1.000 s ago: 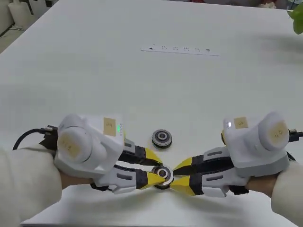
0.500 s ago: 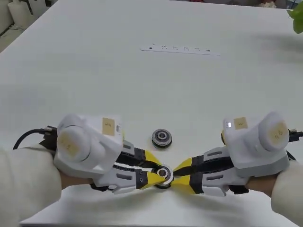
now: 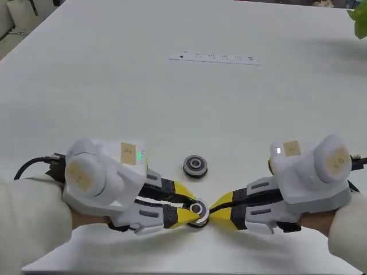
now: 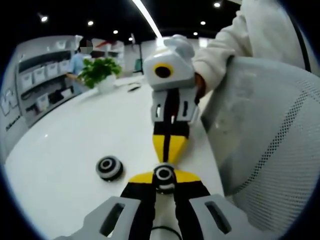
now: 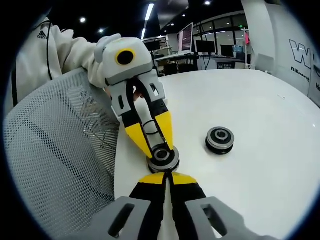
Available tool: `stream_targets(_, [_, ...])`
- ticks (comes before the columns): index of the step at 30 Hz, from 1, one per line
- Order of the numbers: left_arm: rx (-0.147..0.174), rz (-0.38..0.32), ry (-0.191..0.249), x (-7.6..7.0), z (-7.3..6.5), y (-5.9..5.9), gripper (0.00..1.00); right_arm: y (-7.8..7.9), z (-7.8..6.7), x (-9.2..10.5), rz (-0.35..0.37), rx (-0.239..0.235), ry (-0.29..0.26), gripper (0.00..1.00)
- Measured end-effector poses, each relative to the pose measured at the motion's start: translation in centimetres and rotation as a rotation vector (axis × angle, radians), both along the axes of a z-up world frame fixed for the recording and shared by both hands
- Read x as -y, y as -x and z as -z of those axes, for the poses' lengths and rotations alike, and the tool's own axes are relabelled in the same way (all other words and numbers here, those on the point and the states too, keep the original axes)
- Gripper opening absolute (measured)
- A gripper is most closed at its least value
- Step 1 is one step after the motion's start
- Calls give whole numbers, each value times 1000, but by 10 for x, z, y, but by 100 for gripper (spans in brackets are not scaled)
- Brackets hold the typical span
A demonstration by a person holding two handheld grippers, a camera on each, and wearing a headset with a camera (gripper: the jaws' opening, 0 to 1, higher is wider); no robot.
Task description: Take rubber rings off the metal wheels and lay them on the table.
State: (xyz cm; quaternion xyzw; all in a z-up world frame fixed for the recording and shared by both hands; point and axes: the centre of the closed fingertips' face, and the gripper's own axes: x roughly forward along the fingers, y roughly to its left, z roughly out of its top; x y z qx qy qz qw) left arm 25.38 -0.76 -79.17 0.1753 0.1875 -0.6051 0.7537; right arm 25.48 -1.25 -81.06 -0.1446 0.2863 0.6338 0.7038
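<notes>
Nothing has shifted: left gripper (image 3: pixel 188 209) clamps the wheel (image 3: pixel 198 209) steady; right gripper (image 3: pixel 214 213), jaws closed, pries at its rubber ring (image 5: pixel 174 162).

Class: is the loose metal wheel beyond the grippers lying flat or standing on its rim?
Flat: the loose round metal wheel rests on the white table, its hub face turned upward.

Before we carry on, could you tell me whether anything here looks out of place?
Nothing looks damaged or askew. The far wheel lies flat; the near wheel, between the left gripper and right gripper, sits close to the table edge.
</notes>
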Motion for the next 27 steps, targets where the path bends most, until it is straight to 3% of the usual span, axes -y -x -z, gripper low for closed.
stream_targets(5, [2, 3, 3, 1, 0, 0, 14, 0, 0, 1, 20, -24, -5, 0])
stream_targets(14, [4, 8, 4, 1, 1, 1, 14, -4, -4, 5, 83, -117, -44, 0])
stream_targets(27, [5, 16, 8, 1, 1, 2, 14, -4, -6, 7, 130, -208, -81, 0])
